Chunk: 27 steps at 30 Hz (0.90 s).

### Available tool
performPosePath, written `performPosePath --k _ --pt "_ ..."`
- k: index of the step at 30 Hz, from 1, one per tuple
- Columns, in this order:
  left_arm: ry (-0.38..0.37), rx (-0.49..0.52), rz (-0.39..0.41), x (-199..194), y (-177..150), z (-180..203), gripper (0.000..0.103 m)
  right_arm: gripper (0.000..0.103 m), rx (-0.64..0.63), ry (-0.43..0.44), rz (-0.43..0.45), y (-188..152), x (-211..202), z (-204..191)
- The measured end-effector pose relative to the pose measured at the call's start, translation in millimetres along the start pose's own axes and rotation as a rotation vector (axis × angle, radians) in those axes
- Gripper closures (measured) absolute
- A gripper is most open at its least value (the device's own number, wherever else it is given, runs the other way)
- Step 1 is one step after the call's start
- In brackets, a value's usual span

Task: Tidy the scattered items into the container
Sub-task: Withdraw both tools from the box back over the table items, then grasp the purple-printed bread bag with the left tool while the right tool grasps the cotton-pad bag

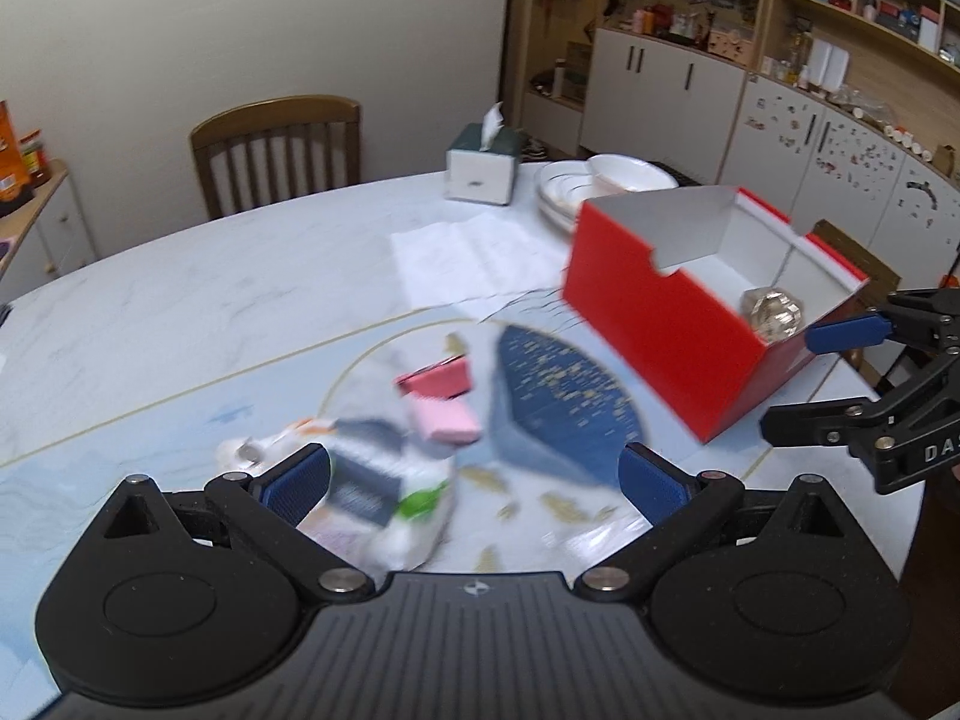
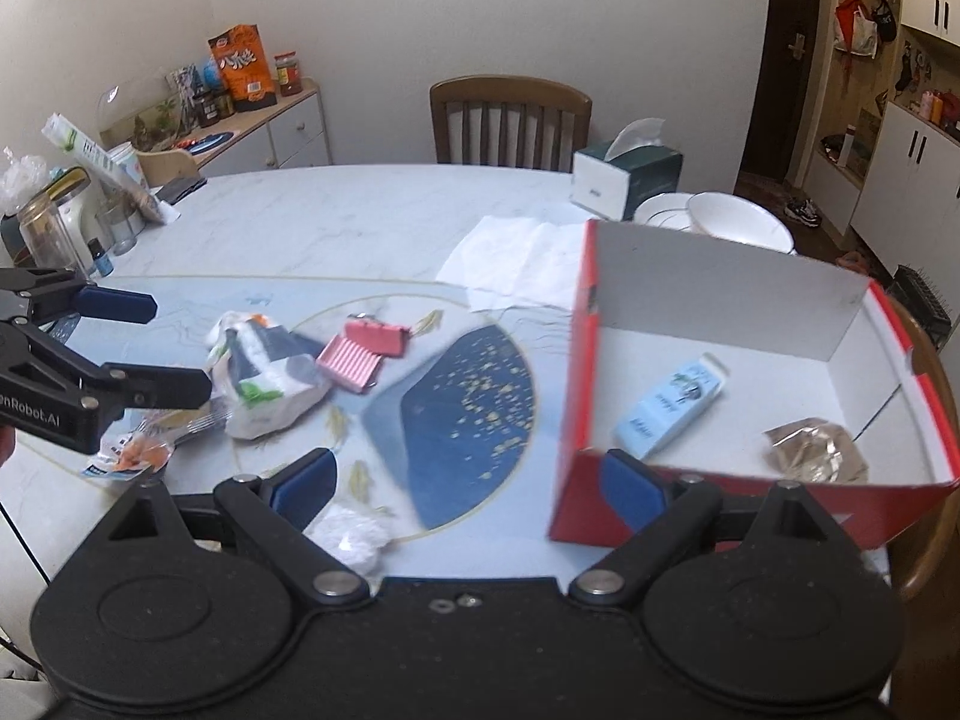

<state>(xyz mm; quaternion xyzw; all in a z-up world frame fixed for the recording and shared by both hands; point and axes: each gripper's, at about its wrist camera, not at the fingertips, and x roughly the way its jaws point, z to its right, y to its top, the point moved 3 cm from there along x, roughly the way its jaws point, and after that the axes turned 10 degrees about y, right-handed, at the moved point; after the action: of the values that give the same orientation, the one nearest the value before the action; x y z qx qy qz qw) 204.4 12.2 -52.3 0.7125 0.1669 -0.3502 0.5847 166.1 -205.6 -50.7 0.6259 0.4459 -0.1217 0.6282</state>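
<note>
While I hold both sets wide and empty | left tongs (image 1: 474, 483) over white packet (image 1: 384, 498), pink case (image 1: 441, 399) just beyond | right tongs (image 2: 471, 489) at red box (image 2: 744, 396) near wall, blue carton (image 2: 669, 411) inside

The round pale marble-look table (image 2: 312, 222) carries a red cardboard box (image 2: 576, 360) at right, a pink ridged case (image 2: 360, 357) (centre), and 1 white paper sheet (image 2: 516, 261) above.
</note>
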Motion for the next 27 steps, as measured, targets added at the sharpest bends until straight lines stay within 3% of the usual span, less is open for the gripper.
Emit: performPosePath --k 11,27 --pt "0.096 -0.008 -0.069 21 -42 -57 0.0 0.009 0.014 -0.009 -0.064 -24 39 -28" --pt "0.052 -0.054 -0.193 64 -53 -86 0.0 0.01 0.099 -0.045 -0.142 -43 86 -36"
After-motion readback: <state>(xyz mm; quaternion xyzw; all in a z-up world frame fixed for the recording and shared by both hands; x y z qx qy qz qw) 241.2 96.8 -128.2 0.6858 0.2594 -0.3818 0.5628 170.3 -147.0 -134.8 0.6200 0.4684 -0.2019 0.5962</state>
